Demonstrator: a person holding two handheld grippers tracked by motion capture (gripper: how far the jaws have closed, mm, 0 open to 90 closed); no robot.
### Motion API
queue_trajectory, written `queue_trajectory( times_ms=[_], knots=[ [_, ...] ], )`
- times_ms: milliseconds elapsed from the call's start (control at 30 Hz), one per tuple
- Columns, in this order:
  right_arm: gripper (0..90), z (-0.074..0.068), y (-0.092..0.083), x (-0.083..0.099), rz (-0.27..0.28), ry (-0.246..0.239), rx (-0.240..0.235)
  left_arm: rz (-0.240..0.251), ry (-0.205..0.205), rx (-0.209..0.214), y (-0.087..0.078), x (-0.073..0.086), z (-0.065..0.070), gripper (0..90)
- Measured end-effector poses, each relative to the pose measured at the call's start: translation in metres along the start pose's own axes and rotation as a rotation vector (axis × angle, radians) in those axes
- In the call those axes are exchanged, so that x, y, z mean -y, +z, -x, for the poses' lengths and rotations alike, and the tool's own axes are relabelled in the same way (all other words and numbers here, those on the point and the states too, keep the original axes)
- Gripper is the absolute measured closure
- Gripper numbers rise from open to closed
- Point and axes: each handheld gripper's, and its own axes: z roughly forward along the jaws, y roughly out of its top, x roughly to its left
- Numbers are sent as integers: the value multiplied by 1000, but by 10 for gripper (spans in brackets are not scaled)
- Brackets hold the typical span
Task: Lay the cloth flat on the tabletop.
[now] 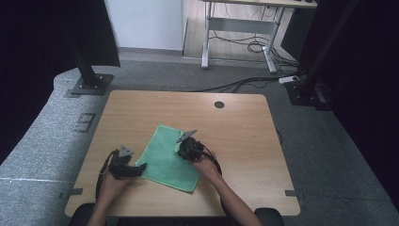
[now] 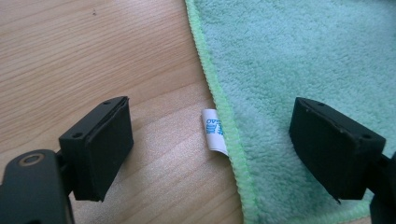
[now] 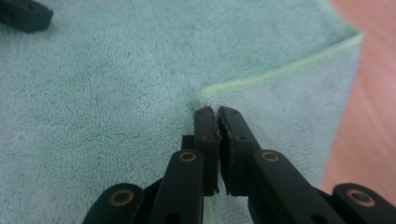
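Near the table's [image 1: 235,117] front edge, the left gripper [image 1: 136,168] rests wide open astride the nine o'clock hem of a flat green terry cloth [image 1: 164,157]. Farther, at three o'clock, the right gripper [image 3: 215,114] pinches the cloth's raised hem.

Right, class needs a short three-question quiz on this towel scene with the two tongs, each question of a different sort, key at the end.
1. True or false: the left tongs are clamped on the towel.
2. What do the right tongs pinch? A) the white tag B) the towel's hem C) a cable
3. Fill in: the white tag sticks out from the towel's edge onto the ____.

Key:
1. False: their jaws stand open, one over the table, one over the towel, the hem between them.
2. B: the jaws are shut on the hem where it bends.
3. Table.
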Motion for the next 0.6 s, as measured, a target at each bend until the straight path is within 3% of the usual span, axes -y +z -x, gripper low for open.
queue_trajectory(
  times_ms=[133, 300, 600],
  knots=[
    [846, 11, -19, -3, 50, 17, 21, 0, -1, -1, 0, 0, 0, 139],
    [838, 26, -37, 0, 73, 50, 42, 0, -1, -1, 0, 0, 0, 139],
    [831, 49, -48, 13, 83, 97, 79, 0, -3, -4, 0, 0, 0, 140]
  ],
)
